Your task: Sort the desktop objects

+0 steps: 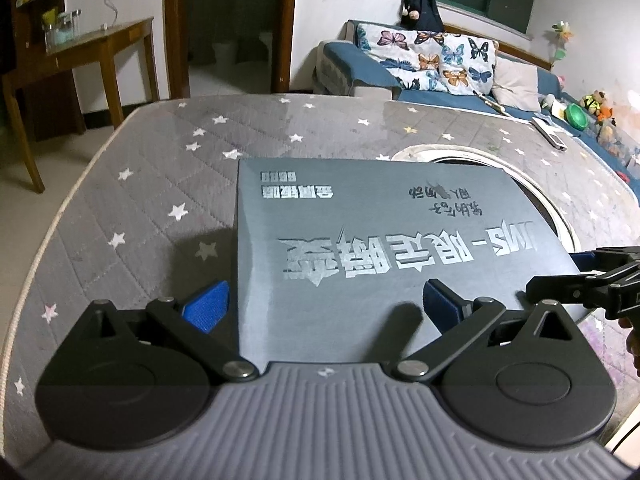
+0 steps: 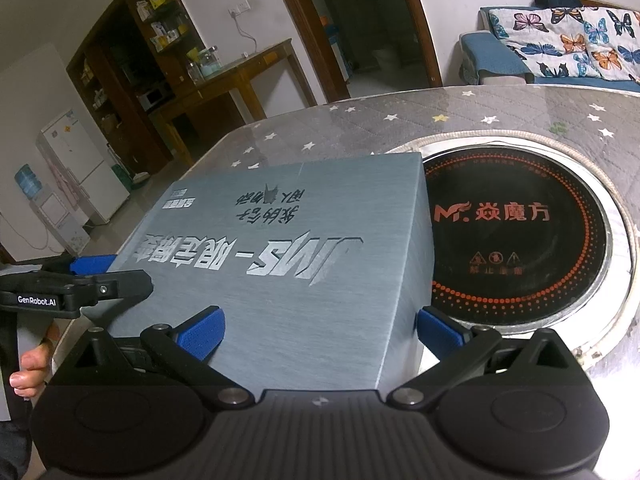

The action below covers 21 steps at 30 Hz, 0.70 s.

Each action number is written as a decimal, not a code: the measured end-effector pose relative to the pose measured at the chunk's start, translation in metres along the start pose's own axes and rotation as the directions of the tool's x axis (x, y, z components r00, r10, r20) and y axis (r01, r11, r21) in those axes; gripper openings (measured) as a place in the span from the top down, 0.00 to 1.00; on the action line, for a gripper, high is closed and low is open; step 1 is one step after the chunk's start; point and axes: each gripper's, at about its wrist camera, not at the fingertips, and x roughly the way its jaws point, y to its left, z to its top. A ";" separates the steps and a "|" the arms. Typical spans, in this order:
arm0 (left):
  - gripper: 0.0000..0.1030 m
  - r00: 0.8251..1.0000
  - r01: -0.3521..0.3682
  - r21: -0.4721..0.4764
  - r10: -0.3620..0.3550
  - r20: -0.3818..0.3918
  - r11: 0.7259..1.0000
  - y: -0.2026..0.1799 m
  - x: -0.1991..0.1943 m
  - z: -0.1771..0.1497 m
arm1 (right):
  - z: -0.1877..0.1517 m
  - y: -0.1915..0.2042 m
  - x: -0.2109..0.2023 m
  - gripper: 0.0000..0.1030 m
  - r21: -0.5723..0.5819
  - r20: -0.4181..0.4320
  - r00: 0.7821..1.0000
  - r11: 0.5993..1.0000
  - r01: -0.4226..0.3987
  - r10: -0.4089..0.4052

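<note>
Grey box (image 1: pixel 360 248) with silver lettering sits on the star-print table cover (image 1: pixel 140 208), its far right corner overlapping the round cooktop (image 2: pixel 516 248) set into the table. Left gripper (image 1: pixel 326 306) is spread wide: left pad at 9 o'clock just beside the box's near left edge, right pad over the lid at 3 o'clock; nothing clamped. Right gripper (image 2: pixel 320 330) is likewise spread wide, blue pads flanking the box's near right corner, contact not clear. Hand (image 2: pixel 28 368) shows at 8 o'clock in the right view. Sofa (image 1: pixel 440 64) lies beyond, at 1 o'clock.
</note>
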 end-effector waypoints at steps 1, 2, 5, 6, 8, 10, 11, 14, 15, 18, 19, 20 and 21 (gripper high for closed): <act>0.01 1.000 -0.001 0.000 0.001 0.000 1.000 0.000 0.000 0.000 | 0.000 0.000 0.000 0.00 0.000 0.000 1.000 1.000 0.000 0.000; 0.01 1.000 -0.001 0.000 0.001 -0.001 1.000 0.000 0.000 0.000 | 0.000 0.000 0.000 0.00 0.000 0.000 1.000 1.000 0.000 0.000; 0.01 1.000 0.004 0.002 -0.004 -0.005 1.000 -0.001 0.000 0.000 | 0.000 0.001 0.000 0.00 0.001 0.001 1.000 1.000 0.000 0.000; 0.01 1.000 0.008 0.000 -0.008 -0.009 1.000 0.000 0.001 0.000 | 0.000 0.001 0.000 0.00 0.001 0.001 1.000 1.000 0.000 0.000; 0.01 1.000 0.016 -0.004 -0.017 -0.018 1.000 0.002 0.004 0.001 | 0.000 0.001 0.001 0.00 0.002 0.002 1.000 1.000 -0.001 0.001; 0.01 0.999 0.025 -0.009 -0.025 -0.027 1.000 0.004 0.007 0.002 | 0.000 0.001 0.001 0.00 0.003 0.002 1.000 1.000 -0.002 0.002; 0.01 0.999 0.029 -0.011 -0.029 -0.032 1.000 0.005 0.008 0.002 | 0.000 0.001 0.001 0.00 0.003 0.002 1.000 1.000 -0.002 0.002; 0.01 0.998 0.042 -0.018 -0.042 -0.046 0.999 0.008 0.013 0.003 | 0.000 0.001 0.002 0.00 0.008 0.003 1.000 1.000 -0.005 0.005; 0.01 0.998 0.046 -0.020 -0.047 -0.051 0.999 0.008 0.014 0.004 | 0.000 0.000 0.003 0.00 0.012 0.004 1.000 1.000 -0.007 0.007; 0.00 0.997 0.058 -0.029 -0.060 -0.055 0.998 0.011 0.017 0.004 | 0.000 -0.006 0.004 0.00 0.023 0.004 1.000 1.000 -0.014 0.014; 0.00 0.996 0.063 -0.032 -0.065 -0.054 0.998 0.012 0.018 0.003 | 0.000 -0.007 0.004 0.00 0.023 0.004 1.000 1.000 -0.016 0.016; 0.00 0.996 0.067 -0.035 -0.069 -0.053 0.997 0.013 0.019 0.003 | 0.000 -0.007 0.005 0.00 0.023 0.004 1.000 1.000 -0.018 0.018; 0.00 0.996 0.072 -0.038 -0.074 -0.052 0.997 0.014 0.020 0.003 | -0.001 -0.008 0.005 0.00 0.024 0.004 1.000 1.000 -0.021 0.020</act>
